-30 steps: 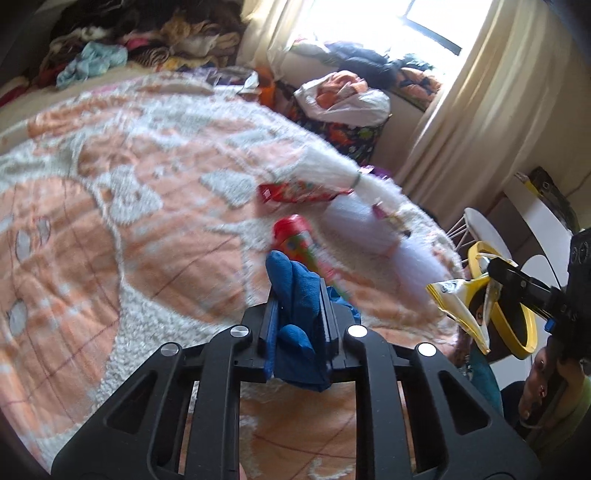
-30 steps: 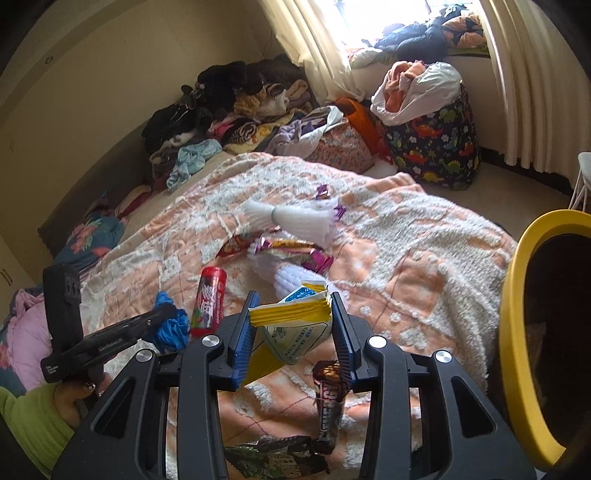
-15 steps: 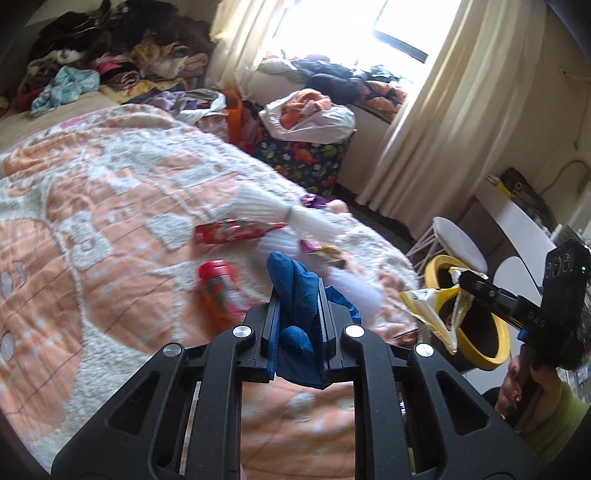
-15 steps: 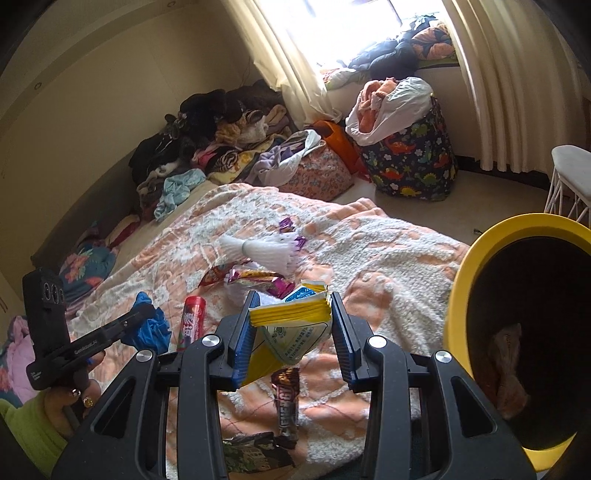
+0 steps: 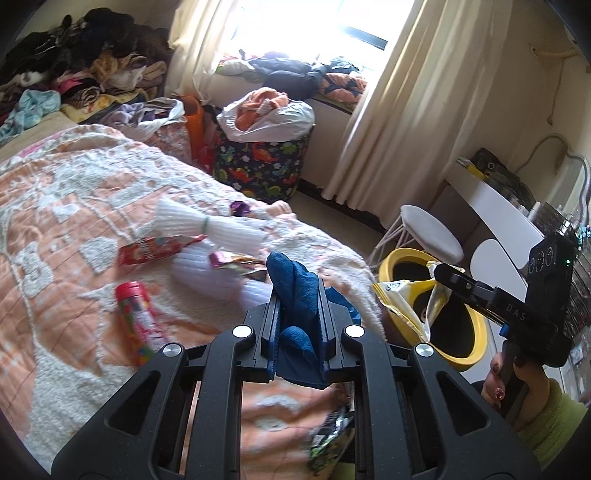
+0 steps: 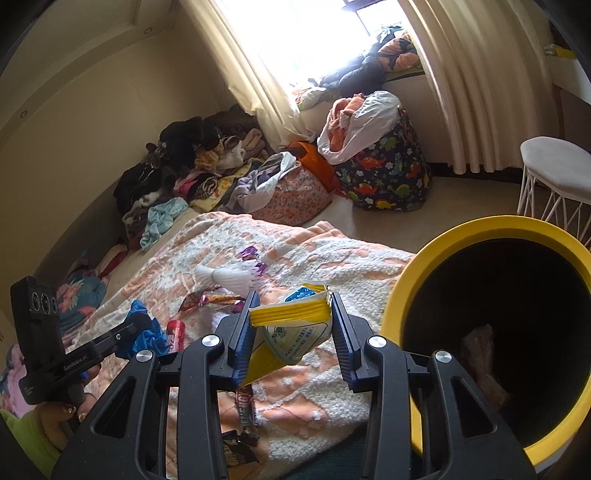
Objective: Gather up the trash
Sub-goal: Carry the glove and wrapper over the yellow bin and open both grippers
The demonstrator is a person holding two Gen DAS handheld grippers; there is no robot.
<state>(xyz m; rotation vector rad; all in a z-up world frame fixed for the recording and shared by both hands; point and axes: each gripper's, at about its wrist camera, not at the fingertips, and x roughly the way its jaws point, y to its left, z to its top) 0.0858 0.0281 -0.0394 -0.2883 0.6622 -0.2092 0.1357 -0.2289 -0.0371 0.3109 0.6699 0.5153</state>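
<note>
Bedroom, daylit from a curtained window [image 5: 295, 22]; a bed covered by an orange-and-white textured blanket [image 5: 66, 206] fills the near ground, with heaped clothing [image 6: 192, 162] against the far wall and a dinosaur-print laundry bin [image 6: 384, 177] stuffed with garments on the floor below the window. A white wire-legged stool [image 6: 554, 173] stands near the curtain. At the bed's edge sits a black bin with a yellow rim [image 6: 480, 229], some crumpled waste visible at its bottom. The left gripper [image 5: 297, 295] has its jaws drawn nearly together, clamping a crumpled blue cloth-like item [image 5: 295, 284], held above the blanket. The right gripper [image 6: 291, 317] has its jaws at a moderate spread, pressed on both sides of a yellow-and-white snack packet [image 6: 291, 325]; in the left wrist view this packet hangs over the bin's mouth. Litter on the blanket: a red cylindrical canister [image 5: 135, 317] lying on its side, a red wrapper [image 5: 155, 251], a foil wrapper [image 5: 232, 260] beside a white ribbed garment [image 5: 207, 225], a small purple wrapper [image 5: 240, 207], and a dark candy bar wrapper [image 6: 245, 402] near the foot of the bed. A hand in a green sleeve [image 5: 554, 413] grips the right tool's handle.
</note>
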